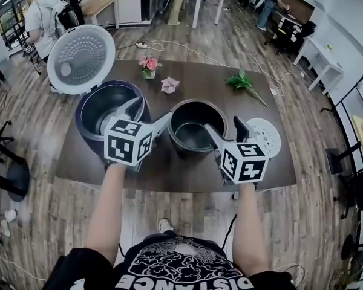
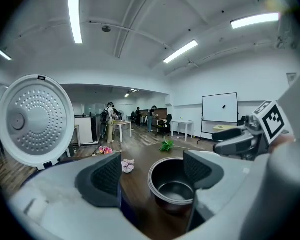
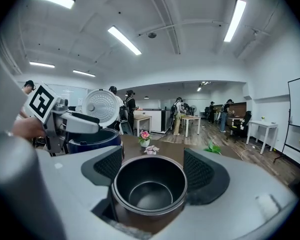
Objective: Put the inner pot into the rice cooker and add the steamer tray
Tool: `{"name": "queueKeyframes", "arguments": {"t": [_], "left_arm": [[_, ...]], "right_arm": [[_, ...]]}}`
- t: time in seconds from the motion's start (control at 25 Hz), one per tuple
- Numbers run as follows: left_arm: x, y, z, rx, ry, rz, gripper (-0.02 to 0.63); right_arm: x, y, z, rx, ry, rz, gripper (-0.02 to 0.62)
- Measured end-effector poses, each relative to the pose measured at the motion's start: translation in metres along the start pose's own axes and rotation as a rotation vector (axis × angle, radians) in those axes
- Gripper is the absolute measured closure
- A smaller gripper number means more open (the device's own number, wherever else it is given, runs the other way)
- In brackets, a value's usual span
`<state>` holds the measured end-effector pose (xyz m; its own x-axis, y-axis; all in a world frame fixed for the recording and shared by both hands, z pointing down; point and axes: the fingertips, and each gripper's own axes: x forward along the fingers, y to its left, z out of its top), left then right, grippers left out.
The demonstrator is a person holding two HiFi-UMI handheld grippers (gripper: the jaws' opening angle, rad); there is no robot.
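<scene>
- Inner pot (image 1: pixel 187 115) stands upright on the bench (image 1: pixel 169 175), mid-bench and just right of the rice cooker (image 1: pixel 83 125); it isn't in the cooker yet.
- The right claw (image 1: pixel 225 129) is released, jaws wide apart. In the right gripper view the pot sits low between them. In the head view one jaw reaches over the pot's right rim and the other stays outside. I can't tell whether either jaw touches the rim.
- The left claw (image 1: pixel 150 115) is also released and holds nothing. It hovers between the cooker and the pot's left rim.
- Risk: a one-sided pinch on a thin rim could let the pot tilt or slip when it comes up, because the weight hangs off that one wall.
- Risk: the pot could catch on the cooker's rim if it goes in tilted. It has to be lowered level.
- Risk: the two claws are close together, so they could knock each other or shove the pot along the bench.
- Contents: the inner pot is empty, with a bare dark inside.
- Contents: the cooker's cavity looks empty too, and its lid (image 1: pixel 80 58) stands open behind it.
- The steamer tray (image 1: pixel 267 136) lies flat on the bench, just right of the right claw, with nothing on it.
- Farther back are a small vase of pink flowers (image 1: pixel 148 65), a loose pink bloom (image 1: pixel 169 85) and a green sprig (image 1: pixel 242 81), all well clear of the work.
</scene>
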<state>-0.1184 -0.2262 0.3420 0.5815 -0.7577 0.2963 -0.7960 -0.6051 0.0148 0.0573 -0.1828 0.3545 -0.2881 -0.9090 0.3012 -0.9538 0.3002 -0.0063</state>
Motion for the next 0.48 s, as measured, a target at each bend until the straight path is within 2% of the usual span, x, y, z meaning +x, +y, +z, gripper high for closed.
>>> {"name": "queueKeyframes", "arguments": {"t": [0.48], "left_arm": [[0.017, 0.019, -0.007, -0.021, 0.001, -0.014, 0.215]], "right_arm": [[0.022, -0.001, 0.004, -0.022, 0.018, -0.021, 0.221]]}}
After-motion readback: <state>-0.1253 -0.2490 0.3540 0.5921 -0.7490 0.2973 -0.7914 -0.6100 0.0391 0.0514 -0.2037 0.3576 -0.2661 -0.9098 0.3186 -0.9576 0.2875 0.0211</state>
